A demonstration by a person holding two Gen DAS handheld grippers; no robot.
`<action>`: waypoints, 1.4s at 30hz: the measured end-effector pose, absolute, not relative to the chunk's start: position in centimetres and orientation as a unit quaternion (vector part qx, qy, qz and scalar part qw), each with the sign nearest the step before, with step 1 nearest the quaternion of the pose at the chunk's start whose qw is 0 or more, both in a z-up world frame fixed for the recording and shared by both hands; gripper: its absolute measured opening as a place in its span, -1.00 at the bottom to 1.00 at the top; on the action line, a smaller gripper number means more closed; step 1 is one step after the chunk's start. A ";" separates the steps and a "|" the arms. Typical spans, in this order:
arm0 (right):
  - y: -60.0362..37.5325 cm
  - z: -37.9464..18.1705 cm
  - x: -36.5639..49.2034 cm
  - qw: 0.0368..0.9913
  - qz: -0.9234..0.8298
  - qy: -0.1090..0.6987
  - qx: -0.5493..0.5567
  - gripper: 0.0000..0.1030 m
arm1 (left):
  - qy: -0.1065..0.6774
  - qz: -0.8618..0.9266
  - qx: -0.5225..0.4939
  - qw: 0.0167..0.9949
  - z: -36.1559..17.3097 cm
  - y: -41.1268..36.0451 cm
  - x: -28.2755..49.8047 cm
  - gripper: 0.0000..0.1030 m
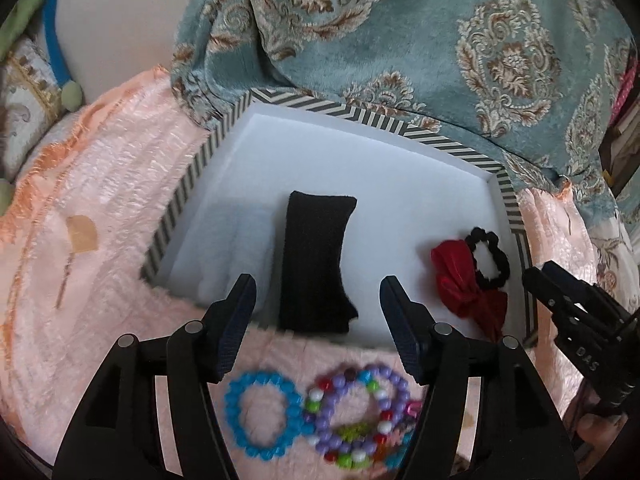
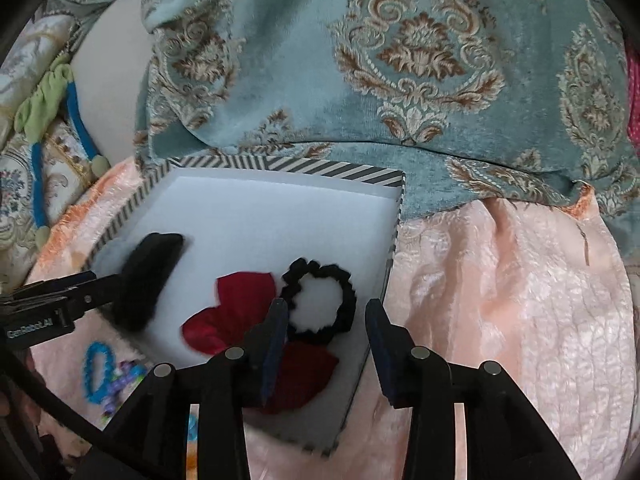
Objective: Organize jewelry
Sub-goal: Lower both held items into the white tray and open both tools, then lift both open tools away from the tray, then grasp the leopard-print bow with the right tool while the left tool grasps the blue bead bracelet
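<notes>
Beaded bracelets, one blue (image 1: 262, 416) and one purple and mixed (image 1: 358, 414), lie on the pink blanket (image 1: 100, 240) just under the left gripper (image 1: 316, 328), which hangs released above the box's near edge. Beside it, the right gripper (image 2: 326, 344) is spread apart too, empty, over the box's right corner. Inside the striped box (image 1: 448, 142) lie a black cloth (image 1: 316, 264), a red bow (image 1: 464, 284) and a black scrunchie (image 1: 490, 258) touching the bow.

Looks like I'm in someone's home, on a bed or sofa: fuzzy pink blanket (image 1: 120, 184), teal damask throw (image 2: 400, 80), embroidered cushion (image 1: 28, 108) off to the left.
</notes>
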State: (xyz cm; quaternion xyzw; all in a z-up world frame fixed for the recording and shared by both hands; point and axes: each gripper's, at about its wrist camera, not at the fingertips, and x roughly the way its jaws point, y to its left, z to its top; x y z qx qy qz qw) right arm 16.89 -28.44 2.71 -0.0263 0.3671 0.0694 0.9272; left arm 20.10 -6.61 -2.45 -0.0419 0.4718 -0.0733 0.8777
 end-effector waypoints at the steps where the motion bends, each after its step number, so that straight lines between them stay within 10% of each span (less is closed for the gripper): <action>1: -28.4 3.0 15.9 0.929 0.072 0.363 -0.023 -0.16 | 0.468 -0.073 -0.040 0.880 -2.2 -6.5 19.4 0.25; 42: -22.9 -2.0 1.1 0.881 0.190 0.434 0.004 0.13 | 0.488 -0.077 -0.058 0.868 -2.8 -0.7 4.5 0.25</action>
